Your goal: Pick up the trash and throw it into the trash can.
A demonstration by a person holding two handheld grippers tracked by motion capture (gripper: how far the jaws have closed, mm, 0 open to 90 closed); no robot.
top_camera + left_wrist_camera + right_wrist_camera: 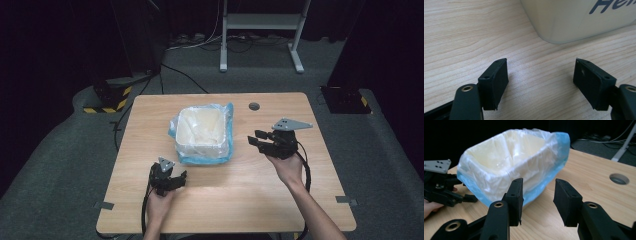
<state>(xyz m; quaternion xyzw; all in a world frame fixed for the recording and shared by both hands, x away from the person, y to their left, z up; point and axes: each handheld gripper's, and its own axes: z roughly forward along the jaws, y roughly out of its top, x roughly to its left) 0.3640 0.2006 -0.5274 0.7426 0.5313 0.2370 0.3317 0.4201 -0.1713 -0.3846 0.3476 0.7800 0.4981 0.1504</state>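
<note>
A cream bin point(202, 131) lined with a translucent blue-edged plastic bag point(227, 145) stands on the wooden table point(280, 190), behind its middle. My left gripper point(175, 178) rests low on the table in front of the bin's left corner, jaws open and empty; in the left gripper view point(540, 75) the bin's bare cream wall point(564, 20) with blue lettering lies just ahead. My right gripper point(256, 138) hovers to the bin's right, pointing at it, jaws open and empty. In the right gripper view point(537, 200) the lined bin point(509, 162) fills the middle, with the left gripper point(441, 187) beyond.
A round cable hole point(254, 106) sits in the table behind the right gripper. Beyond the table are a white desk frame point(260, 35), floor cables and dark stands with yellow-black tape point(112, 102). Bare tabletop stretches along the front edge.
</note>
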